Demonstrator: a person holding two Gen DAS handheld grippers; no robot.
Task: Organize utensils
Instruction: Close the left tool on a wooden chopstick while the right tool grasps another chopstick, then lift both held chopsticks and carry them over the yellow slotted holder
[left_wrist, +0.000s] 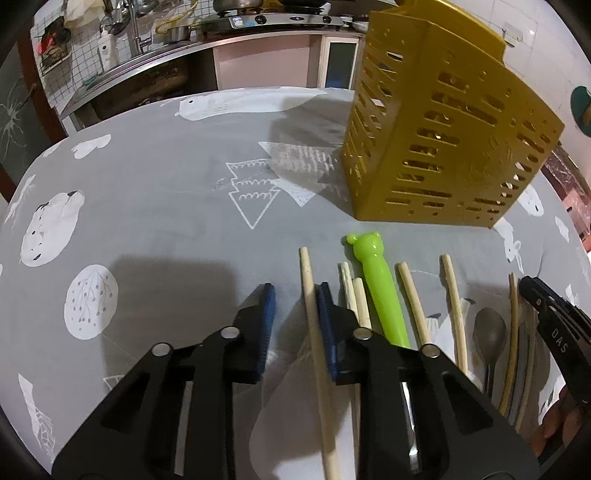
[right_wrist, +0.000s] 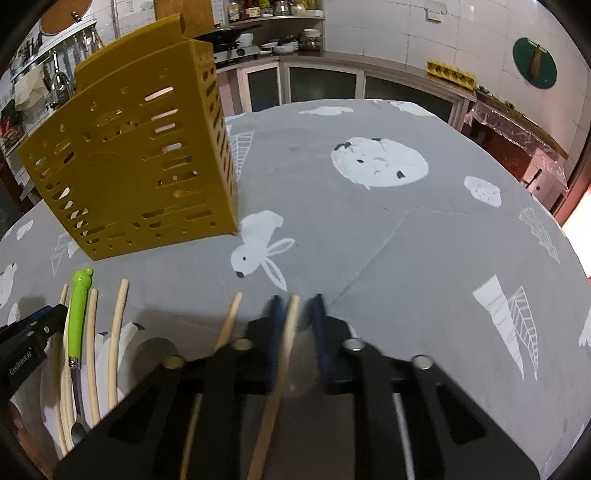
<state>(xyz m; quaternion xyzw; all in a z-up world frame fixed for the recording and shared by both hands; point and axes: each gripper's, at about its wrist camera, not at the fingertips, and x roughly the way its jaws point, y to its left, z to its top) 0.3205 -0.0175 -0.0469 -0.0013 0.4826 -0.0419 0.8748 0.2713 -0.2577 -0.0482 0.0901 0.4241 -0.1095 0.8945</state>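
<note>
My left claw (left_wrist: 293, 295) sits low over the grey printed tablecloth (left_wrist: 166, 206), its jaws spread, with one wooden chopstick (left_wrist: 314, 332) running up between them, close along the right finger; I cannot tell whether it touches. From this camera the rest of the utensils fan out to the right: more chopsticks, a green bear-headed handle (left_wrist: 376, 291), then a dark spoon (left_wrist: 489, 332) lying near the right claw's black body at the frame edge. The yellow slotted utensil holder (left_wrist: 443, 140) stands upright beyond them, apart from the row.

The right wrist view shows what the left cannot: my right claw (right_wrist: 297, 306) is spread too, with a chopstick (right_wrist: 286, 339) between its fingers, nearer the left one, and another chopstick (right_wrist: 231, 319) just outside to its left. The holder (right_wrist: 136, 166) is at upper left here. To the right the table (right_wrist: 424, 258) runs wide and bare to its curved far edge, kitchen cabinets behind.
</note>
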